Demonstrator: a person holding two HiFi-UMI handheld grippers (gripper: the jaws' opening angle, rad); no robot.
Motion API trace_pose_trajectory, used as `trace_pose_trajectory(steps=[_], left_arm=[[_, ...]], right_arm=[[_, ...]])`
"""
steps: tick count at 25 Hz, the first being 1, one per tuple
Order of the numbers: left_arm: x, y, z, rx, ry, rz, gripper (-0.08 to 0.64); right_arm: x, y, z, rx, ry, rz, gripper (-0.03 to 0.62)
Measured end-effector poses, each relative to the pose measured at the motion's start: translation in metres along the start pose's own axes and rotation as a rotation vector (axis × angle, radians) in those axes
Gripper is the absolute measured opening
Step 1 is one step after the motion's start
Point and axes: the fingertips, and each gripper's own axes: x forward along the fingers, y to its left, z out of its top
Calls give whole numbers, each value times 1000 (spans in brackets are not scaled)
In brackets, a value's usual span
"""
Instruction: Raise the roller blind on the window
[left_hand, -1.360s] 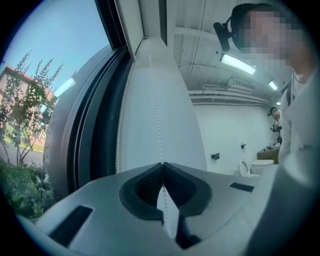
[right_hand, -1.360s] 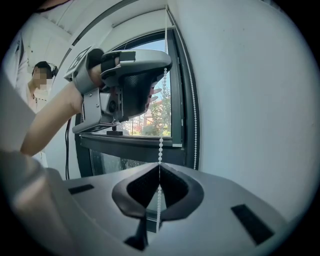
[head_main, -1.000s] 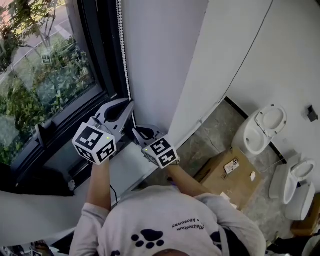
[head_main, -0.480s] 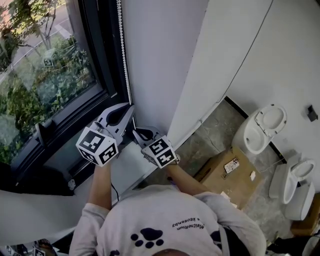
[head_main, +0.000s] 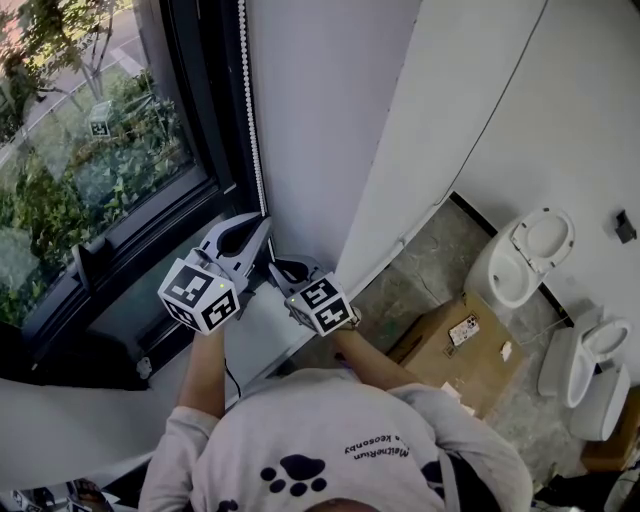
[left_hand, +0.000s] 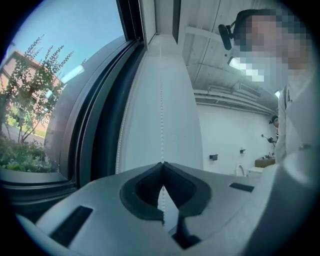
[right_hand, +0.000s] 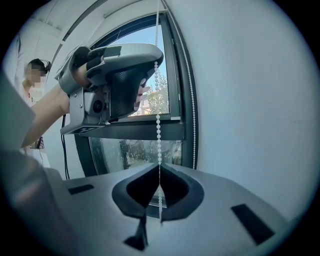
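Now | left claw (left_hand: 161, 164) + right claw (right_hand: 159, 166): two, both pinching one bead chain (right_hand: 158, 120)

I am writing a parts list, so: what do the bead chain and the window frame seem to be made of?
The bead chain looks like white plastic, slightly glossy: small, smooth, round beads; coated metal is possible. The window frame looks like dark, matte-coated metal: slim, straight, even profiles.
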Motion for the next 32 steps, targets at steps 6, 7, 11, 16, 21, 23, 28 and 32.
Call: trace_pose_trajectory(steps=[6,7,11,16,21,23,28,32], left_arm=[[1,-3,-10,-21,6,-7,8],[1,-3,-11,-24,4,-7,8],[0,-3,-12,-29,-12,-5,8],[-1,-7,-14,-28,-12,-11,8],[-1,-8,-30,-30,15,-13,8],[-2,-8,-37,-40,26,-10,8],[-4,-5,-47,-45,36,-4,8],[-5,-6,-47,-18,38,0,8]], right_arm=[[1,-2,-10,23,23,1,11],[1,-2,-11,27,24,1,11],[2,-4,-10,37,18,-3,11],[2,-5,-11,35,17,-1,11],[5,-5,-22,30,56,-1,11],[5,-5,-30,37,67,-2,11],[6,-8,-39,51,65,-16,11],[5,-8,-42,48,69,-21,11]])
